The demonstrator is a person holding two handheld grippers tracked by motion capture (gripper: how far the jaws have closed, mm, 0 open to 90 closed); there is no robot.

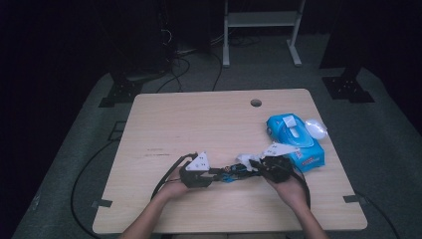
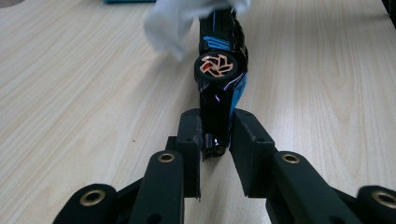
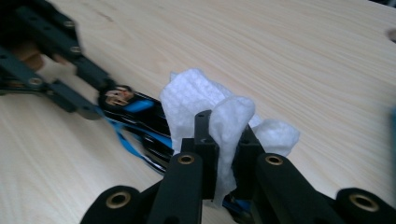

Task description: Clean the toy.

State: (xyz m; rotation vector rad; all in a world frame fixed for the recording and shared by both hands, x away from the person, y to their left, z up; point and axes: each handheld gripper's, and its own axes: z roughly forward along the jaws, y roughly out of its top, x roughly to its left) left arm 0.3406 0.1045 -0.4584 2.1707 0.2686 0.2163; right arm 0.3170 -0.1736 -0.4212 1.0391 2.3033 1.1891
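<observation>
Black and blue, the toy car (image 2: 219, 79) lies on its side low in the middle of the high view, stretched between the two grippers on the pale wooden counter (image 1: 199, 124). The left gripper (image 2: 215, 135) has its jaws closed tight on one end of the car; in the left gripper view the car runs up the centre of the frame, one orange-spoked wheel (image 2: 215, 66) facing the camera.

The right gripper (image 3: 223, 140) is clamped on a white wipe (image 3: 219, 112), which bunches up above and around its jaws in the middle of the right gripper view. The wipe rests against the car's far end, just left of those jaws. In the high view the right gripper sits at lower centre-right, a hand (image 1: 291, 191) behind it.

A blue pack of wipes (image 1: 294, 140) lies on the counter at the right of the high view, just beyond the right gripper, with a crumpled clear wrapper (image 1: 315, 128) beside it near the counter's edge.
</observation>
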